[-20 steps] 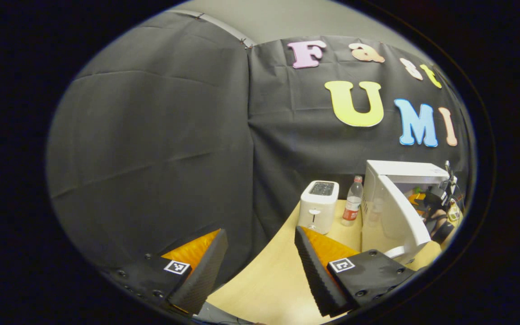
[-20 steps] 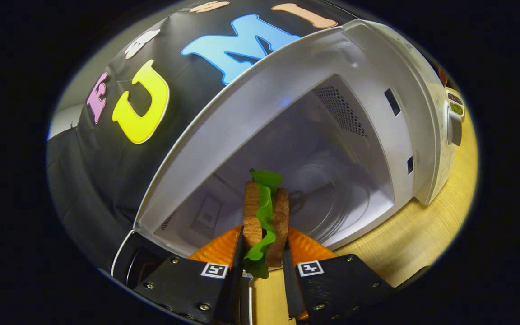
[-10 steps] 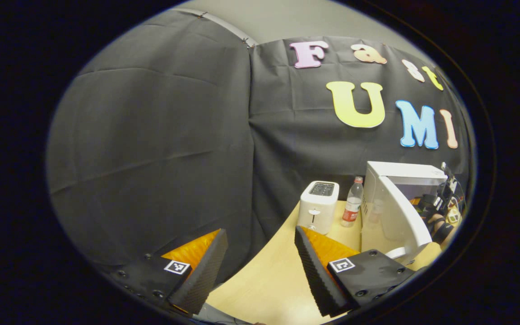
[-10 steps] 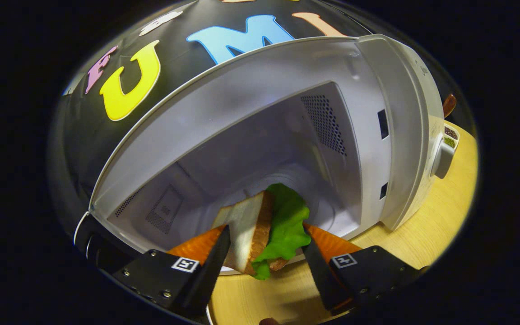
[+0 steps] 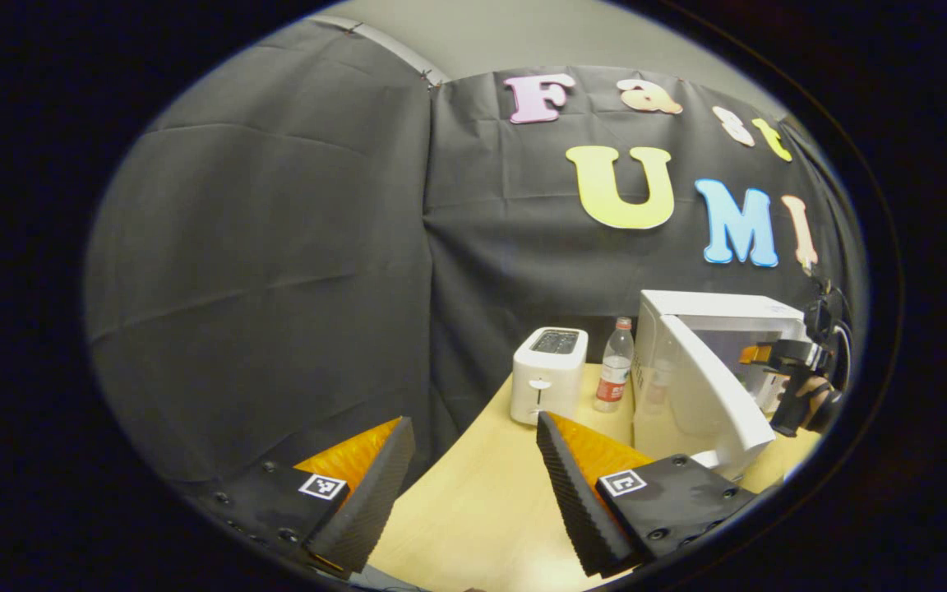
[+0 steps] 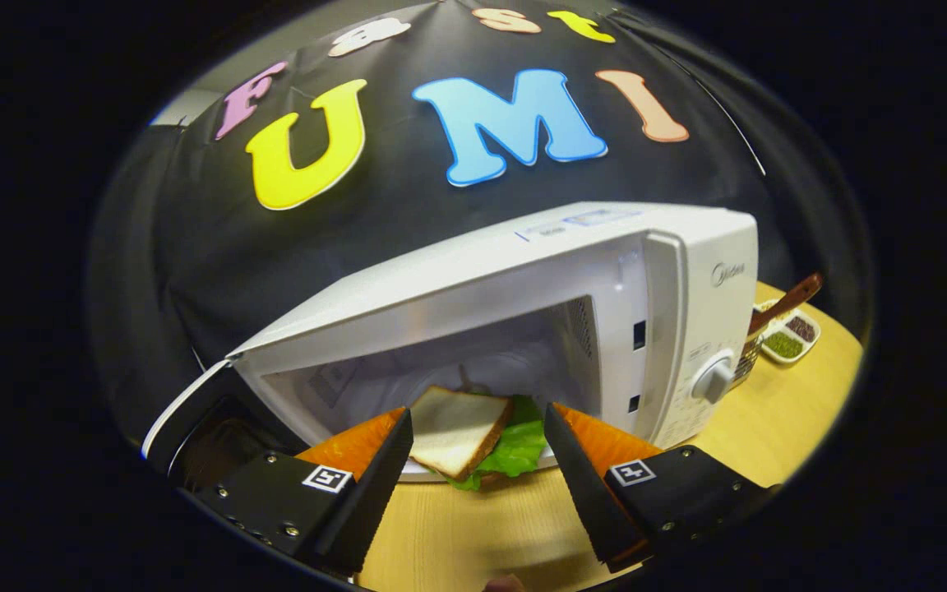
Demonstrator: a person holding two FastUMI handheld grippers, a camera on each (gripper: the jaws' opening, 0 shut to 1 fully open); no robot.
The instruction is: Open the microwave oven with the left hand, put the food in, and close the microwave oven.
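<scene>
Sandwich (image 6: 473, 436) lying inside the open microwave (image 6: 572, 296), right gripper (image 6: 473, 477) fingers spreading wide and empty, left gripper (image 5: 473, 493) fingers gaping wide over the bare table (image 5: 482, 510) edge, toaster (image 5: 547, 374) and bottle (image 5: 613, 366) standing far left of the door (image 5: 712, 395).

Microwave oven (image 6: 687, 271): glossy white plastic shell, smooth. Table (image 6: 778, 419): pale wood-grain, matt. Bread slice (image 6: 453, 427): porous crumb, brown crust. Lettuce (image 6: 523, 448): crinkled. Bottle (image 5: 613, 366): clear plastic. Toaster (image 5: 547, 374): smooth white.

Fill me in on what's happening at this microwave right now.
A person works a gripper in each hand. The microwave stands with its door open, and the sandwich lies inside at the front. The right gripper is open, with the sandwich between its spread fingers, apparently unpressed. The left gripper hovers open over the table; the door is not yet closed.
</scene>
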